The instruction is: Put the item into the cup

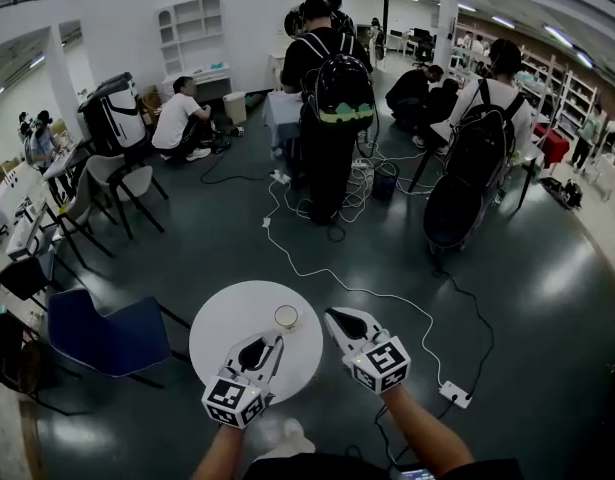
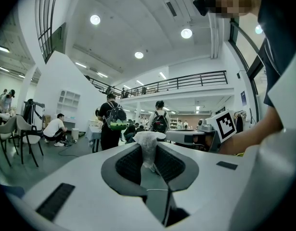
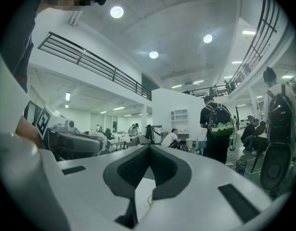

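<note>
While the left tool (image 1: 275, 342) pinches a crumpled white wad (image 2: 148, 146) between its tips, the right tool (image 1: 334, 317) beside it is closed and empty, and the cup (image 1: 286, 317) stands on the round worktop (image 1: 222, 318) just ahead of the left tool.

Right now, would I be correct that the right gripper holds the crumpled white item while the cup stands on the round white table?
Not quite: the left gripper holds the crumpled white item, pinched between its jaws in the left gripper view. The right gripper has its jaws together on nothing. The cup does stand on the round white table.
</note>
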### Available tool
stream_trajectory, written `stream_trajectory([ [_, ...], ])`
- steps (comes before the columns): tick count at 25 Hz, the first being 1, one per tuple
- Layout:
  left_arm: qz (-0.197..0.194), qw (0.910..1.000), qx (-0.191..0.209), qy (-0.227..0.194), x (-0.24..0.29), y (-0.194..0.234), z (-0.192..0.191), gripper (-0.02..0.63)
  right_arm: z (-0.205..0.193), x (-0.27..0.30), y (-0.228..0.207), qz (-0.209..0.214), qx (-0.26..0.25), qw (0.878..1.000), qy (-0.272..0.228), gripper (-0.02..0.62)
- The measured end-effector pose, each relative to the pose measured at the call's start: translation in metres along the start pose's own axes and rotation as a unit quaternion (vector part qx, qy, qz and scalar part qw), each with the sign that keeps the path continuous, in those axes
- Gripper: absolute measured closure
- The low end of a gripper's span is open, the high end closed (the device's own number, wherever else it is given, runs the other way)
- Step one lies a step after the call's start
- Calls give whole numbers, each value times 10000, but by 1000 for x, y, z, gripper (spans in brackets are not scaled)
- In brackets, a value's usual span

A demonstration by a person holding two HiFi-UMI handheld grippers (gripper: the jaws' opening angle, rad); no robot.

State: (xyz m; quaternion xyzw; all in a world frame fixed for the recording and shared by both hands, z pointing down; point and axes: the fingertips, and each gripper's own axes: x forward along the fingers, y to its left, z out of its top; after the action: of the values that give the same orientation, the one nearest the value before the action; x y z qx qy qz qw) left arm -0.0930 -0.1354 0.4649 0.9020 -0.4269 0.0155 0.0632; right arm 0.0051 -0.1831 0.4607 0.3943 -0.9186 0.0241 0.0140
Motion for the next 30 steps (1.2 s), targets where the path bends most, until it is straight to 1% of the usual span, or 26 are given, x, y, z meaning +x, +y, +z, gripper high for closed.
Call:
stream_trajectory([
  [9, -225, 9997, -78, 55, 25, 44, 5, 529, 7, 39, -17, -147, -16, 9999, 65, 578],
  [13, -303, 9995, -110, 69, 36, 64, 8, 529, 8, 58, -27, -307, -5, 9995, 85, 578],
  [18, -414, 9989, -194, 115, 45, 94, 4, 529, 2, 87, -34, -477, 25, 9986, 216, 578],
  [22, -460, 9986, -194, 158, 47, 109, -3, 529, -7, 102, -37, -590, 88, 9978, 302, 578],
  [25, -532, 9981, -294, 101, 49, 121, -5, 529, -13, 117, -37, -605, 100, 9976, 329, 578],
  [30, -521, 9979, -353, 151, 61, 149, -20, 529, -30, 141, -44, -625, 100, 9970, 446, 578],
])
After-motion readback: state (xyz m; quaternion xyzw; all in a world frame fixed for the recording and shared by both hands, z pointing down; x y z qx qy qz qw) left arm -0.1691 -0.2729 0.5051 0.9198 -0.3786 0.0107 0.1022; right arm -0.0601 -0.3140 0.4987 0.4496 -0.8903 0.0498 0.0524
